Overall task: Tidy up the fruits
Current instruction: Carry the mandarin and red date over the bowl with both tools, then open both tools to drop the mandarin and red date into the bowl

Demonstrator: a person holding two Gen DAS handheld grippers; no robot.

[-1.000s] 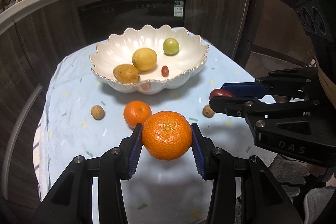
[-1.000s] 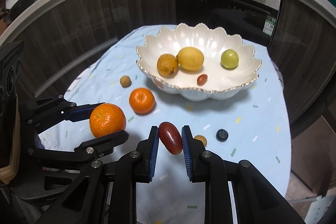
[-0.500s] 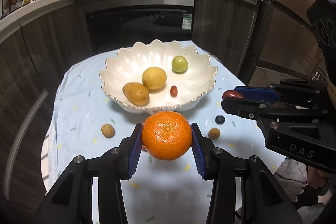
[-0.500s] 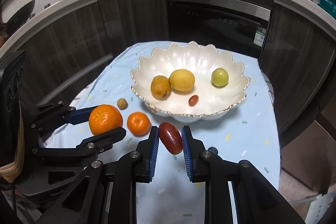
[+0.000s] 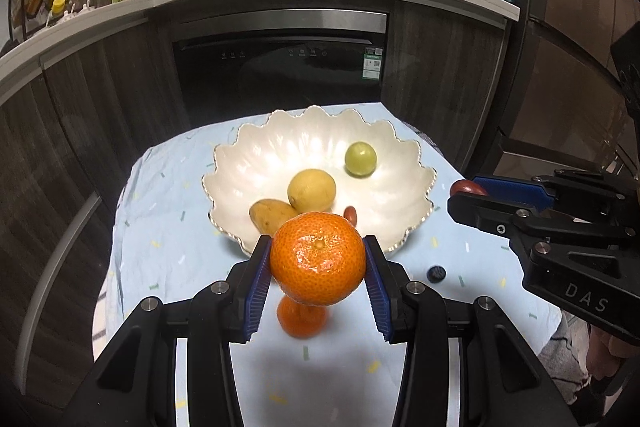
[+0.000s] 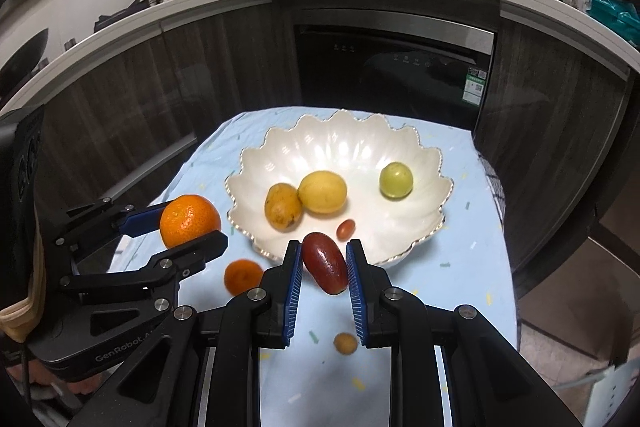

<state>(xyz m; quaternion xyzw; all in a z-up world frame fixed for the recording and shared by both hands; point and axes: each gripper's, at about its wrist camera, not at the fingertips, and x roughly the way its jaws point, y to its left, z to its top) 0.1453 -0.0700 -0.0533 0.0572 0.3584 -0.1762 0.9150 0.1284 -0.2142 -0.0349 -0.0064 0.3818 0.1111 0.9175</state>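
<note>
My left gripper (image 5: 318, 269) is shut on a large orange (image 5: 319, 258) and holds it above the table, just short of the white scalloped bowl (image 5: 256, 163). My right gripper (image 6: 323, 269) is shut on a dark red oblong fruit (image 6: 325, 263) and holds it near the bowl's (image 6: 400, 147) front rim. The bowl holds a yellow lemon (image 6: 322, 192), a brown-yellow fruit (image 6: 282, 206), a green fruit (image 6: 395, 179) and a small red fruit (image 6: 345, 229). A smaller orange (image 6: 242, 274) lies on the table below the left gripper.
A light blue cloth (image 5: 160, 219) covers the small table. A small tan fruit (image 6: 345, 342) and a blueberry (image 5: 435, 273) lie on it in front of the bowl. Dark cabinets and an oven (image 5: 280, 67) stand close behind, with a counter of bottles above.
Both grippers have risen and moved forward toward the bowl, each still holding its fruit. The bowl now lies lower and closer in both views.
</note>
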